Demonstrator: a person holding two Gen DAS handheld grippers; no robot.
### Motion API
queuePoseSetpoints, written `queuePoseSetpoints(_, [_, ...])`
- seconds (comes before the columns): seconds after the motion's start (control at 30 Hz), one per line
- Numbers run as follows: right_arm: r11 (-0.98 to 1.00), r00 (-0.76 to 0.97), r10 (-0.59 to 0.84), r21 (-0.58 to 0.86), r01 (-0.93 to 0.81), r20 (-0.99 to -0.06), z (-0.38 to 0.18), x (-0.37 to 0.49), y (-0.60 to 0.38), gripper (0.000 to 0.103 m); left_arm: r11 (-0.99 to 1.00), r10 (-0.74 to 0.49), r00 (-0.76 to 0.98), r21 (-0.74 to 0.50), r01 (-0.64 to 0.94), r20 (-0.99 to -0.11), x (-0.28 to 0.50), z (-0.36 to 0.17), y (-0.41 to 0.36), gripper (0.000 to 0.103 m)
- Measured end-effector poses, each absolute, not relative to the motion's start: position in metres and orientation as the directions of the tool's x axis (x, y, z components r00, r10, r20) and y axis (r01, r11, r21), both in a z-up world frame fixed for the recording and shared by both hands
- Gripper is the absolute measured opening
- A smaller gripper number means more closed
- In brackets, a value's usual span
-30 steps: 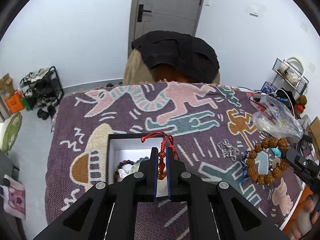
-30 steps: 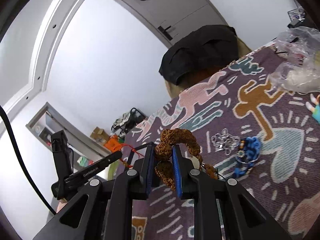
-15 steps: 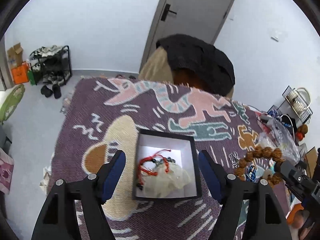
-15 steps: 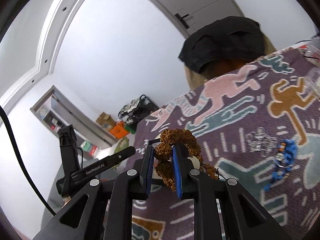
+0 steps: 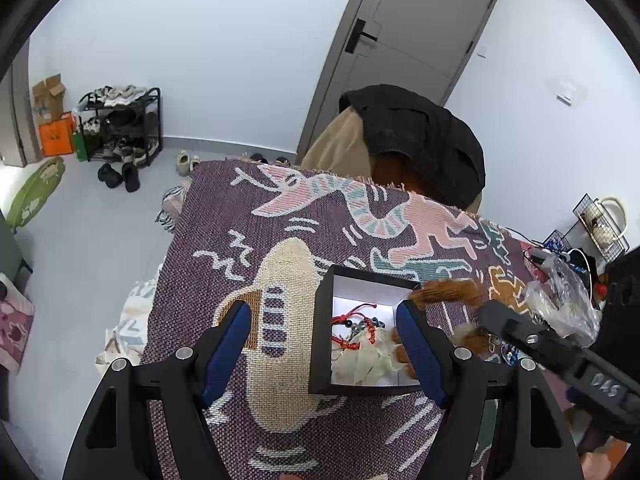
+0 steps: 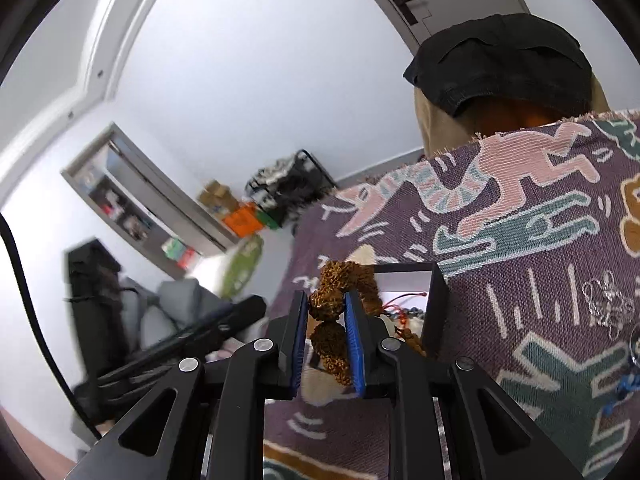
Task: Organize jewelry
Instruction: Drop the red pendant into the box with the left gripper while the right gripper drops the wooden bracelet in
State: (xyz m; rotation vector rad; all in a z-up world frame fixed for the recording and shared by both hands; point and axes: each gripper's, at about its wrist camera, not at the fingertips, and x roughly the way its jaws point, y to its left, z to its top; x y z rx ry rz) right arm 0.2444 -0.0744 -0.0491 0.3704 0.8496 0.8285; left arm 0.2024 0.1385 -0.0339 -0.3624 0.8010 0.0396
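A black box with a white inside sits on the patterned purple cloth. A red cord bracelet and a pale pendant lie in it. My left gripper is open and holds nothing; its fingers stand on either side of the box's left half. My right gripper comes in from the right over the box, holding a brown bead bracelet between its blue pads. Its jaws are opening, and the beads still touch the pads. In the left wrist view the bracelet is a blur over the box's right rim.
A silver chain and blue beads lie on the cloth right of the box. A clear plastic bag sits at the right edge. A chair with a black garment stands behind the table. The cloth's left edge drops to the floor.
My left gripper opened and dropped the red cord piece into the box, then drew back. My right gripper carried the brown bead bracelet leftward until it hung over the box.
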Motion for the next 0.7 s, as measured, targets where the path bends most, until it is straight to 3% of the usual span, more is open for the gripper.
queuePoseSetpoints(0.1, [0.634, 0.391, 0.774, 0.601, -0.487, -0.499, -0.052, 0.242, -0.085, 0.07, 0.942, -0.098, 0.702, -0.294, -0.163, -0.705, 0.202, -0.031, 0.135, 0.077])
queuePoseSetpoints(0.13, [0.641, 0.414, 0.768, 0.6, -0.479, -0.489, -0.051, 0.24, -0.093, 0.077, 0.943, -0.098, 0.705, -0.292, -0.161, -0.703, 0.202, -0.031, 0.134, 0.078])
queuePoseSetpoints(0.33, [0.636, 0.431, 0.768, 0.644, -0.425, -0.473, -0.056, 0.242, -0.137, 0.078, 0.928, -0.13, 0.74, -0.345, -0.144, -0.66, 0.199, -0.023, 0.126, 0.103])
queuePoseSetpoints(0.4, [0.645, 0.448, 0.758, 0.648, -0.406, -0.474, -0.058, 0.242, -0.151, 0.079, 0.928, -0.125, 0.759, -0.346, -0.138, -0.639, 0.197, -0.018, 0.12, 0.103])
queuePoseSetpoints(0.7, [0.687, 0.523, 0.702, 0.653, -0.318, -0.484, -0.066, 0.233, -0.204, 0.103, 0.948, -0.129, 0.818, -0.31, -0.064, -0.561, 0.192, -0.002, 0.088, 0.103])
